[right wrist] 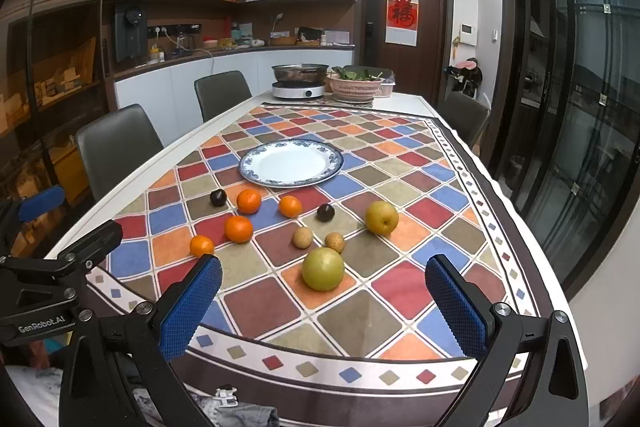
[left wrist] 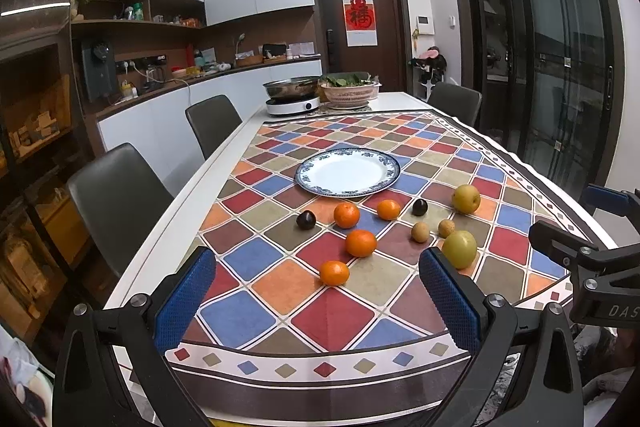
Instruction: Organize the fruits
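Nothing started yet, I'd say: the plate [left wrist: 347,174] is bare and every fruit sits loose on the checked tablecloth [left wrist: 332,315], just nearer than the plate, at its 6 o'clock.

Left gripper [left wrist: 316,297] is spread wide and holds nothing, hanging over the near table edge. Right gripper [right wrist: 324,311] is likewise released and empty.

Count:
- four oranges, nearest one [left wrist: 334,273] at 12 o'clock from the left gripper
- two dark plums, one [left wrist: 306,219] at the far left of the group
- two small tan fruits [left wrist: 420,231]
- two big yellow-green fruits, pears maybe; the closer [right wrist: 323,269] sits at 12 o'clock of the right gripper

Likely next move: reach forward, close on the nearest fruit, and carry it to the plate. Round fruit may roll.
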The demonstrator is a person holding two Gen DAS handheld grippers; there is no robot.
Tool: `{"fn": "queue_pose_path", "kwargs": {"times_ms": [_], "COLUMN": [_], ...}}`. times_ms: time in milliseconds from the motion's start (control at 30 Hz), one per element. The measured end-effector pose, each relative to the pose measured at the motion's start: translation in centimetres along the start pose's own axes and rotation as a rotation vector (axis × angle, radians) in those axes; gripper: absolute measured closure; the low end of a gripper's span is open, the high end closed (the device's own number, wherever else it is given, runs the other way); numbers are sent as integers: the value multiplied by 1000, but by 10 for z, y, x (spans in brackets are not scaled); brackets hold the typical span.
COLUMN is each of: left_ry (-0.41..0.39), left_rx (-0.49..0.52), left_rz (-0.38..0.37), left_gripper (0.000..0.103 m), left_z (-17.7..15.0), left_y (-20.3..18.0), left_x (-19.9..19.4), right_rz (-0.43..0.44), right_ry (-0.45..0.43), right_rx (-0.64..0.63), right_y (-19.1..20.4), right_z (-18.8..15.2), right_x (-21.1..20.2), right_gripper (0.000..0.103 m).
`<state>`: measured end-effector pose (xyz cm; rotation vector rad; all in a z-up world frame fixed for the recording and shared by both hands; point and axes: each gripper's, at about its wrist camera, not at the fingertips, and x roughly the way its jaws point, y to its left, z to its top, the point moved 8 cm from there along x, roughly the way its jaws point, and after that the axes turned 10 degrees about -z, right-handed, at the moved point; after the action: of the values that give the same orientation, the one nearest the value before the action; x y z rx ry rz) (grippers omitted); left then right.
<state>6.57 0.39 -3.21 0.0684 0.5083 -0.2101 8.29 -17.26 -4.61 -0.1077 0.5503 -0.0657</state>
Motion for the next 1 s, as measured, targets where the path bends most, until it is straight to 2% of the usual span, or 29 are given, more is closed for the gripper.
{"fn": "queue_pose_path", "kwargs": {"times_ms": [1000], "left_ry": [-2], "left_rx": [1], "left_rz": [-1], "left_gripper": [0], "left_z": [-2], "left_y": [0], "left_x": [0], "right_rz": [-3], "right_ry": [-3], "right_rx": [-5], "right_y": [1], "right_z": [0], "right_x": [1], "right_gripper": [0]}}
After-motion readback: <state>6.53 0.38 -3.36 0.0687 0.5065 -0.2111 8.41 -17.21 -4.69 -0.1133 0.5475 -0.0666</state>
